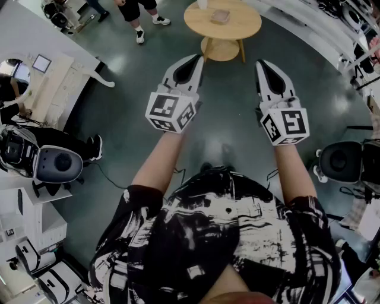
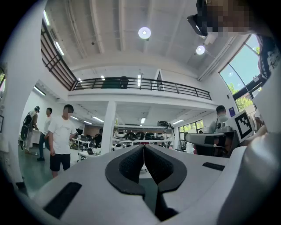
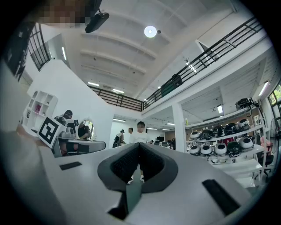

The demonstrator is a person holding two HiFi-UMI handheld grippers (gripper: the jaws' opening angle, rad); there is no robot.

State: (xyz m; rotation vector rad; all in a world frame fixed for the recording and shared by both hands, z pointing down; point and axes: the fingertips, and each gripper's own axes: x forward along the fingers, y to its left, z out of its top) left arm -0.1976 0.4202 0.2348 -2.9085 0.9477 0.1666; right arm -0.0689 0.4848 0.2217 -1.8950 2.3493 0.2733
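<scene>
The left tongs and right tongs hang in the air just short of the round table. Both are closed on nothing, and a small box lies on the table's top.

In the left gripper view, the pads touch along their length. In the right gripper view, the tips meet, and a standing person shows behind them.

I judge that a careless push forward could knock the table's near rim, as the tips are close to it.

Neither gripper view shows the table, and the box is too small to identify.

Helmet shelves, white desk, standing bystander.
</scene>
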